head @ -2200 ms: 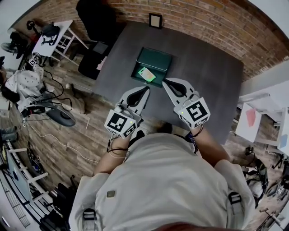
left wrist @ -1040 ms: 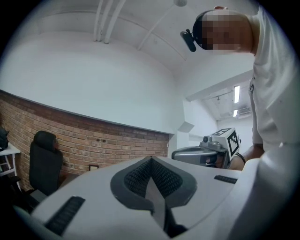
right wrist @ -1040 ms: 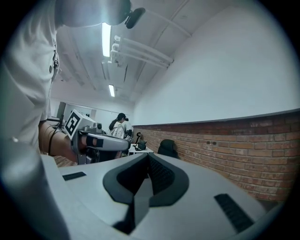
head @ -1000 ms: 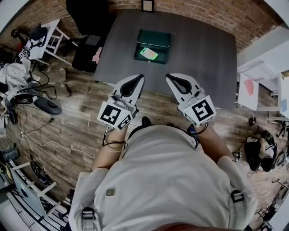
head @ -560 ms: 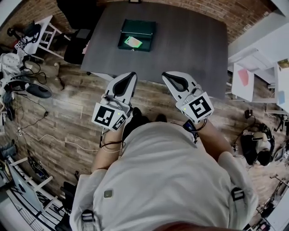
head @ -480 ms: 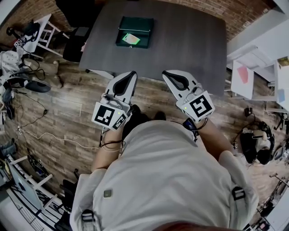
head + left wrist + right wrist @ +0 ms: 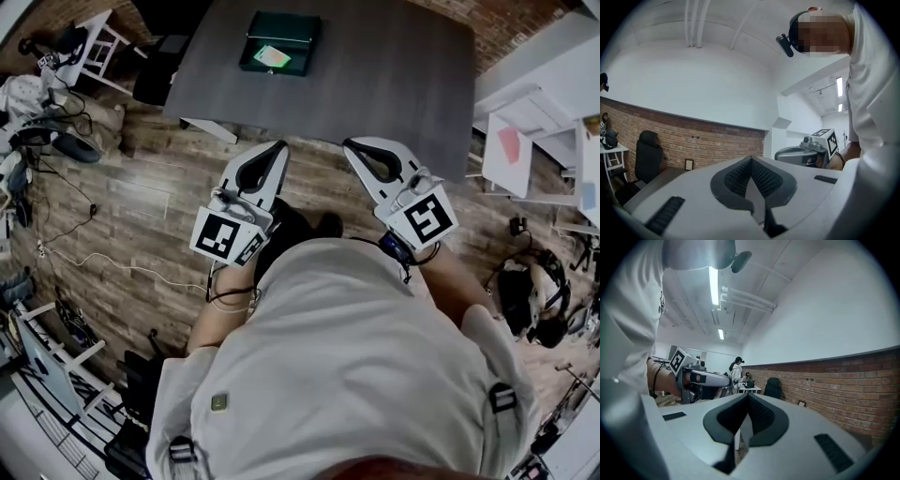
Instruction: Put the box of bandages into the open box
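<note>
Jaws pressed together and empty on left gripper point(image 7: 278, 146) and right gripper point(image 7: 349, 143), both over wooden plank floor point(image 7: 159, 187), just off dark grey bench point(image 7: 394, 66). Light-green bandage box point(image 7: 273, 56) lies inside dark-green open box point(image 7: 298, 26), far-left on bench. Placement looks done: hold grippers level, clear of bench edge.

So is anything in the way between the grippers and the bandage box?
Nothing visible is. The bandage box already lies inside the open box on the table. The left gripper and right gripper are shut and empty over the floor, short of the table's edge; only bare tabletop lies between.
</note>
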`<state>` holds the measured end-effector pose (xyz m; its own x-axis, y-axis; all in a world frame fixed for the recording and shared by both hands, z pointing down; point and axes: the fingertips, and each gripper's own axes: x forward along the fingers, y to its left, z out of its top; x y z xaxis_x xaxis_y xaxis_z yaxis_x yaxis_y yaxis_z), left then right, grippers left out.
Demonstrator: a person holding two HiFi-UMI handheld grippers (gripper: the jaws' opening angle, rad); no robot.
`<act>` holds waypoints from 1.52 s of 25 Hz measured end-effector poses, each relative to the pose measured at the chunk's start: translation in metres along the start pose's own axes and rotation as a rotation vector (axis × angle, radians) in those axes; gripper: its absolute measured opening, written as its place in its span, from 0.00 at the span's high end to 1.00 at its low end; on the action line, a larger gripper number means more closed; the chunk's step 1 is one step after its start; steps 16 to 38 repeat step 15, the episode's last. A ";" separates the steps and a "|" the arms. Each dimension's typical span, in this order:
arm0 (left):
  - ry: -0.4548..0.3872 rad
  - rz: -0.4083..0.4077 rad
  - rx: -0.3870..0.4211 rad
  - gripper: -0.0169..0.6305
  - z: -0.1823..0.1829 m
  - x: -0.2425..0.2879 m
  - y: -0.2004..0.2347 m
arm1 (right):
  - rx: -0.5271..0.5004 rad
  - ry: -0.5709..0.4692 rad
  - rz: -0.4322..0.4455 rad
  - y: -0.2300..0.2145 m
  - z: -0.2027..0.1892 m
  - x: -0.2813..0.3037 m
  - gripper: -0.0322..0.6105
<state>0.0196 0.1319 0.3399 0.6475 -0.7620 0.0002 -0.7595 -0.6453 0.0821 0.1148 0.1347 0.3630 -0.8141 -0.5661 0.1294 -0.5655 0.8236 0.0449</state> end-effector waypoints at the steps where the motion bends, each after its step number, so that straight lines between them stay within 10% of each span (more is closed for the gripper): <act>1: 0.000 0.005 0.001 0.95 0.000 -0.003 -0.002 | -0.008 0.002 0.003 0.002 -0.001 -0.002 0.92; 38: -0.039 0.006 0.005 0.95 0.006 -0.010 -0.022 | -0.045 -0.002 0.021 0.013 0.004 -0.023 0.92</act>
